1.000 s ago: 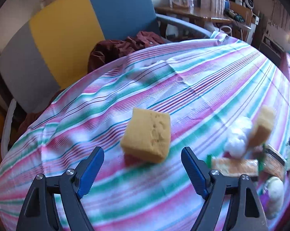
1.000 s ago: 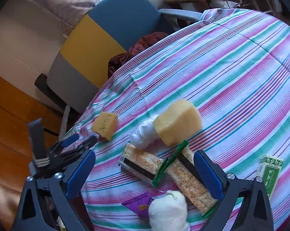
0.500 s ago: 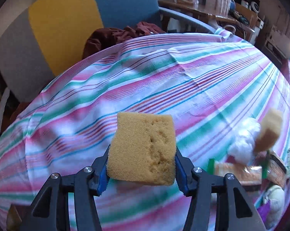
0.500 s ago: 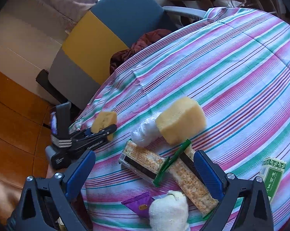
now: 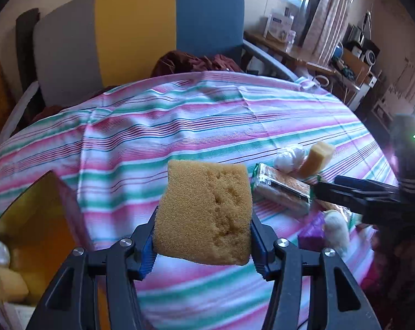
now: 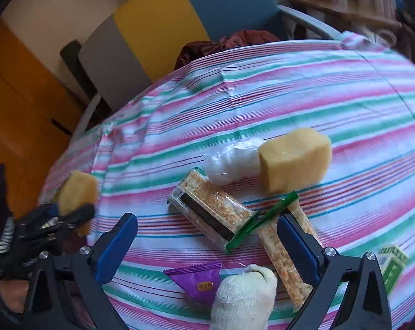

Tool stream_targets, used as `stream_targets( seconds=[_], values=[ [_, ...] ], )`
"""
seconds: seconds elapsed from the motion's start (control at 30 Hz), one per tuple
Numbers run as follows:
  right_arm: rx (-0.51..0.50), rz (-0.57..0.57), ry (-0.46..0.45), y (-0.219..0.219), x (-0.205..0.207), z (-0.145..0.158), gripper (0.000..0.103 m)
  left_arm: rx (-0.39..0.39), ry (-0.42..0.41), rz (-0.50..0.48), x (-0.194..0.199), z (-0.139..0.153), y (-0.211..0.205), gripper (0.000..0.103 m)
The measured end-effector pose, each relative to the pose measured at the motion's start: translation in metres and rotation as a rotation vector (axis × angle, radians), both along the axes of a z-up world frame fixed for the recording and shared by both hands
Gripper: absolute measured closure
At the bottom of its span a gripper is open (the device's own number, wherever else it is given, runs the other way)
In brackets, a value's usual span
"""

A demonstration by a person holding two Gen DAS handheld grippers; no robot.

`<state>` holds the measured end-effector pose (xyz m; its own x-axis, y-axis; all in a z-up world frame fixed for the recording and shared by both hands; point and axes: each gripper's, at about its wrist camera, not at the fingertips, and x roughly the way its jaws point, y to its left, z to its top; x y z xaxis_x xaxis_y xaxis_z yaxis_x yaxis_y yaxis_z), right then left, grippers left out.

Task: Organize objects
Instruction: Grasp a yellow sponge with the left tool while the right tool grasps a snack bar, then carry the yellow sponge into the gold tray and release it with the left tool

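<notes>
The left gripper [image 5: 203,244] is clamped on a yellow sponge [image 5: 204,214], blue pads squeezing it from both sides, and it's holding the thing up off the striped tablecloth [image 5: 179,126] near the table's edge. From the right wrist view you can see that same sponge off to the left, poking out of the black jaws over the cloth's rim. The right gripper [image 6: 207,244] is wide apart with nothing between its fingers, hovering low over the pile of stuff on the table. Right between its fingers sit a purple triangular packet [image 6: 199,277] and a white cloth pouch [image 6: 243,299], the pouch closest to the camera. Just past those is a cracker pack [image 6: 210,209] with a black band and a green torn end, lying diagonally, and a second cracker pack [image 6: 284,258] runs down along the right finger, partly hidden by it. Beyond the crackers there's a crinkly clear plastic bundle [image 6: 232,159] touching a second yellow sponge [image 6: 295,159], which stands on the cloth a bit tilted. A small green box [image 6: 391,266] is off at the right edge, apart from the rest. Behind the table is a chair [image 5: 141,35] with grey, yellow and blue panels, and some dark red fabric [image 5: 196,63] is bunched on its seat.
</notes>
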<state>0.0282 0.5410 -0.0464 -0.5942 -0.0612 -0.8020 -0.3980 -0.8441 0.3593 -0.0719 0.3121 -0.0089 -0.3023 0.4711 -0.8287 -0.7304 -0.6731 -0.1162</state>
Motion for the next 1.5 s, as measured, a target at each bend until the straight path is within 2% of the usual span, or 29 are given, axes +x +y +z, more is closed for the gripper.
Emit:
stream_targets(
  seconds=[0.07,0.23,0.3,0.47,0.53,0.57,0.63,0.67,0.8,0.93,1.03,1.3,1.5],
  values=[
    [0.015,0.047,-0.013,-0.009,-0.006,-0.001,0.001,0.027,0.014,0.015,0.008,0.012,-0.02,0.046],
    [0.131,0.156,-0.088,-0.026,-0.032,-0.007,0.001,0.073,0.02,0.058,0.018,0.027,-0.063,0.046],
    [0.149,0.205,-0.139,-0.027,-0.047,-0.016,0.003,0.079,0.028,0.079,0.022,0.029,-0.08,0.046],
    [0.188,0.241,-0.271,-0.02,-0.07,-0.046,0.007,0.097,0.009,0.153,0.026,0.024,-0.126,0.046],
    [0.179,0.24,-0.297,-0.018,-0.076,-0.056,0.015,0.103,-0.013,0.19,0.025,0.018,-0.143,0.046],
    [0.207,0.237,-0.3,-0.02,-0.077,-0.057,0.017,0.104,-0.02,0.204,0.026,0.015,-0.15,0.046],
    [0.243,0.255,-0.289,-0.029,-0.08,-0.051,0.048,0.11,-0.035,0.233,0.027,0.009,-0.163,0.046],
    [0.239,0.26,-0.291,-0.033,-0.082,-0.049,0.052,0.112,-0.043,0.246,0.029,0.006,-0.169,0.046],
    [0.263,0.347,-0.295,-0.072,-0.086,-0.047,0.053,0.134,-0.049,0.287,0.035,0.001,-0.187,0.046],
    [0.195,0.413,-0.275,-0.109,-0.08,-0.044,0.052,0.15,-0.053,0.303,0.039,-0.001,-0.196,0.046],
    [0.257,0.434,-0.262,-0.133,-0.066,-0.045,0.05,0.161,-0.055,0.311,0.042,-0.002,-0.207,0.046],
    [0.292,0.45,-0.153,-0.132,-0.03,-0.046,0.05,0.187,-0.068,0.402,0.046,-0.01,-0.249,0.046],
    [0.312,0.468,-0.138,-0.131,-0.025,-0.045,0.05,0.193,-0.055,0.506,0.041,-0.009,-0.281,0.046]
  ],
)
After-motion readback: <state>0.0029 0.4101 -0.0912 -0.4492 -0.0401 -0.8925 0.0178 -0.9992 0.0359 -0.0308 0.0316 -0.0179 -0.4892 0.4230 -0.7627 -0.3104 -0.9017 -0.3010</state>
